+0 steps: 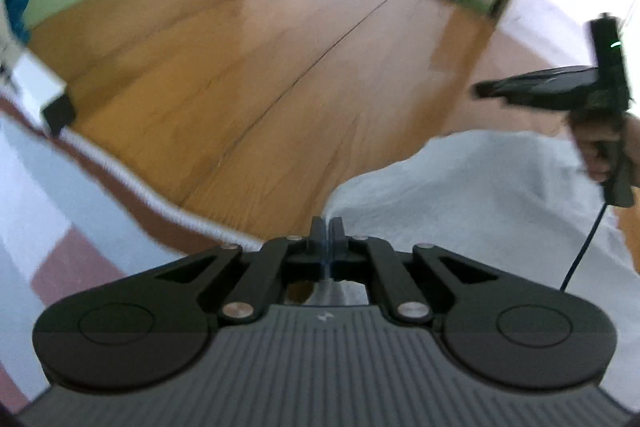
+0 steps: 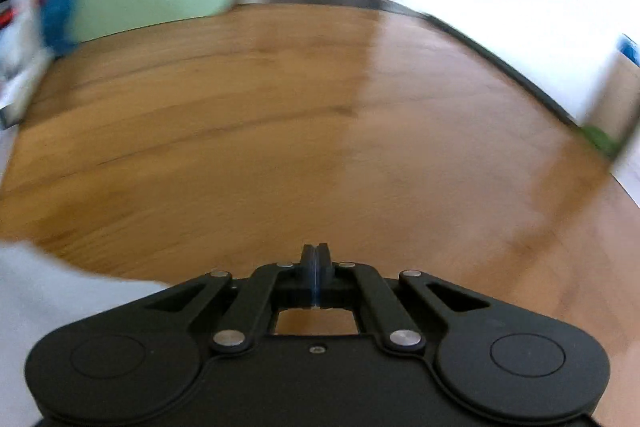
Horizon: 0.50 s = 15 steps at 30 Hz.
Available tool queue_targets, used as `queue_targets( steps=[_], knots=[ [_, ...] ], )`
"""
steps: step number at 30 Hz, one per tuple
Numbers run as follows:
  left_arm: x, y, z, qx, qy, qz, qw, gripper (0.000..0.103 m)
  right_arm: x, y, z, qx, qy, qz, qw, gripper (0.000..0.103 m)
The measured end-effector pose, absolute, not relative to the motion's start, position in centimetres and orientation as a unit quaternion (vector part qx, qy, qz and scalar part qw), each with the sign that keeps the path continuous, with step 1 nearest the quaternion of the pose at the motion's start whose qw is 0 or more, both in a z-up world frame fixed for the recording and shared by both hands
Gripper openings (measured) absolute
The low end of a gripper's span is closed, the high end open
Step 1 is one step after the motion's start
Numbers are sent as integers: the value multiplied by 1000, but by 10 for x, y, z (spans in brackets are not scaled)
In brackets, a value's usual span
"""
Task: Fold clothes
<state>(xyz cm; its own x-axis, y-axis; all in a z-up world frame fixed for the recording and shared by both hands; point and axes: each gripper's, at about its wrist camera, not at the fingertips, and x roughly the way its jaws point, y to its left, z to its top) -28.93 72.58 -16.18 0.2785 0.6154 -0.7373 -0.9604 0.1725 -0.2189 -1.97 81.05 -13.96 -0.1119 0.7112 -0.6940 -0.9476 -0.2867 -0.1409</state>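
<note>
The white garment (image 1: 480, 187) lies on the wooden floor (image 1: 260, 67), soft and light (likely to slump). Left tongs (image 1: 328, 227) are clenched on its edge; right tongs (image 2: 316, 259) are clenched empty. A hem corner suits gripping best.

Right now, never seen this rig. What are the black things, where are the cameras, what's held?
No robot here: a person carries a black two-finger gripper in each hand, each with a fisheye camera looking along its fingers. The left view shows the left gripper with its jaws shut on an edge of the pale white-grey garment, which lies on the glossy wooden floor. A striped white and brown cloth lies at that picture's left. The right gripper appears there too, held by a hand. The blurred right view shows the right gripper shut, with nothing visible between its jaws.
</note>
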Motion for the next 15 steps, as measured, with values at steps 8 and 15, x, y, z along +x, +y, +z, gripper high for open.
queue_targets(
  steps=[8,15],
  knots=[
    [-306,729,-154,-332,256,603,679,6,121,745,-128,-262,290,624,677,59],
    [-286,726,-147,-360,219,540,728,7,198,716,-151,-153,444,585,662,60]
  ],
)
